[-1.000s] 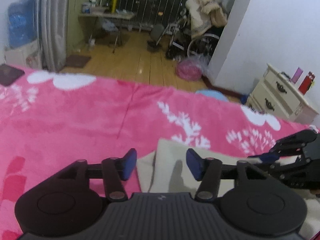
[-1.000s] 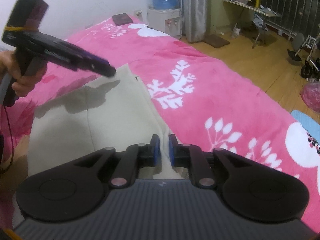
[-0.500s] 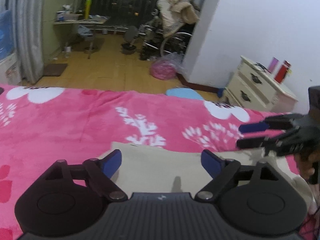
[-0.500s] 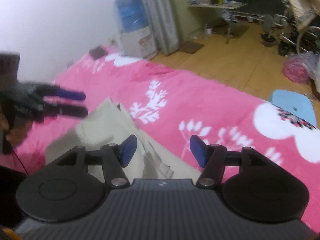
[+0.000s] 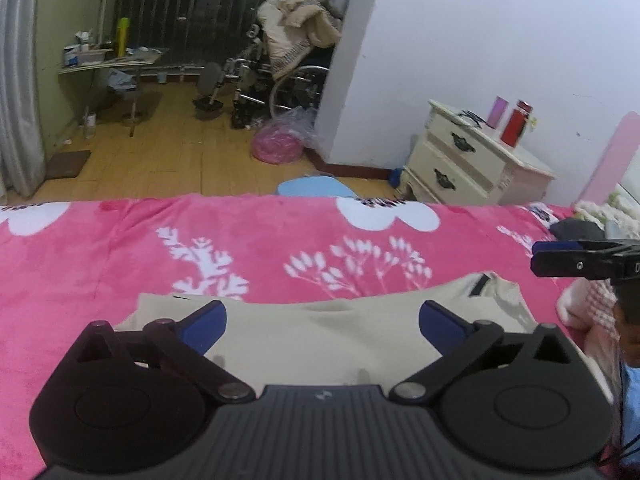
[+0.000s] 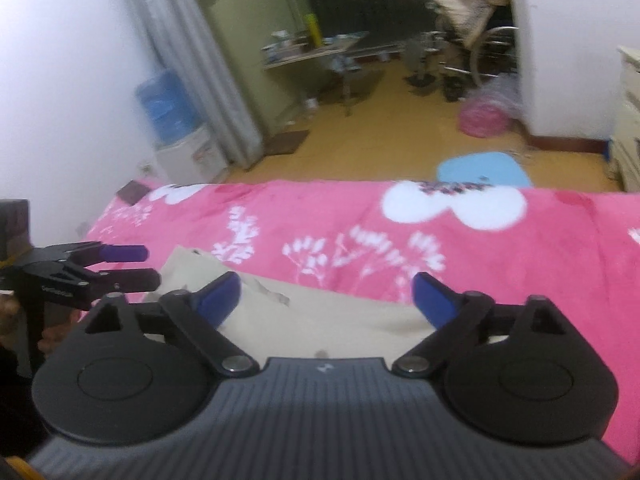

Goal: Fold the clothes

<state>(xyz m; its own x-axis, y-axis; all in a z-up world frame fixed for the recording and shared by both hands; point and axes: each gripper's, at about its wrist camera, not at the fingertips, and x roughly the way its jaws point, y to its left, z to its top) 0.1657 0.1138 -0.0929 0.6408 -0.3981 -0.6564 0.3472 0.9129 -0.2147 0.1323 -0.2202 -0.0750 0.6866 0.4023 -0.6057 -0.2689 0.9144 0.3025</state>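
Observation:
A folded beige garment (image 5: 320,332) lies flat on the pink flowered blanket (image 5: 260,240); it also shows in the right wrist view (image 6: 320,316). My left gripper (image 5: 322,322) is open and empty, raised just above the garment's near edge. My right gripper (image 6: 326,298) is open and empty above the garment too. The left gripper shows from the side at the left of the right wrist view (image 6: 132,266), and the right gripper at the right edge of the left wrist view (image 5: 552,256).
The bed's far edge drops to a wooden floor (image 5: 168,160) with a blue mat (image 5: 312,188). A cream nightstand (image 5: 468,160) stands at the right. More clothes (image 5: 588,300) lie at the bed's right. A water dispenser (image 6: 180,136) stands by the wall.
The right gripper opened and let go of the garment. Both grippers opened wide and lifted back from it, and both views swung toward the room.

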